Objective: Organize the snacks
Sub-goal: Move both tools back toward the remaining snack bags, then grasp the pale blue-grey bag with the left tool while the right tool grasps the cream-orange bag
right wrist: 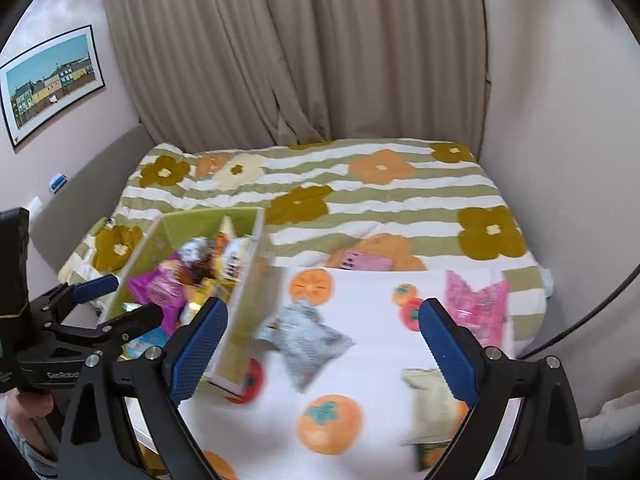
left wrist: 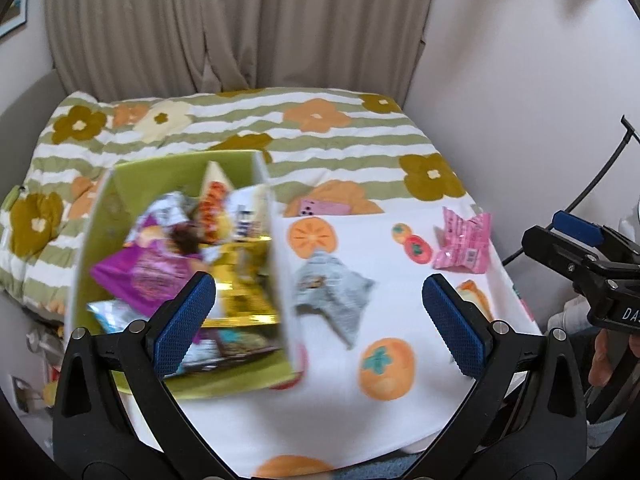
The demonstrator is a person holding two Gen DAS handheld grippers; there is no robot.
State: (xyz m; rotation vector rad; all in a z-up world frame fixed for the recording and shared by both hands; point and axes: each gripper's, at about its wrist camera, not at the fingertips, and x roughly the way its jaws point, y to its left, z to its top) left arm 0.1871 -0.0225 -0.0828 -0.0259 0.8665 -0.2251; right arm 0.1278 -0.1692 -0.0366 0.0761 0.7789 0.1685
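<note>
Most snacks already lie heaped in my green box. Left on the cloth: a grey packet, a pink packet and a pale bag. My left tongs and right tongs both gape, grasping nothing.

Two handheld black grippers with blue ribbed pads, side by side, both angled downward. Left gripper spread wide, nothing between its fingers. Right gripper likewise spread wide and empty. Fingers of a hand wrapped on the right gripper's handle; another hand gripping the left's.
</note>
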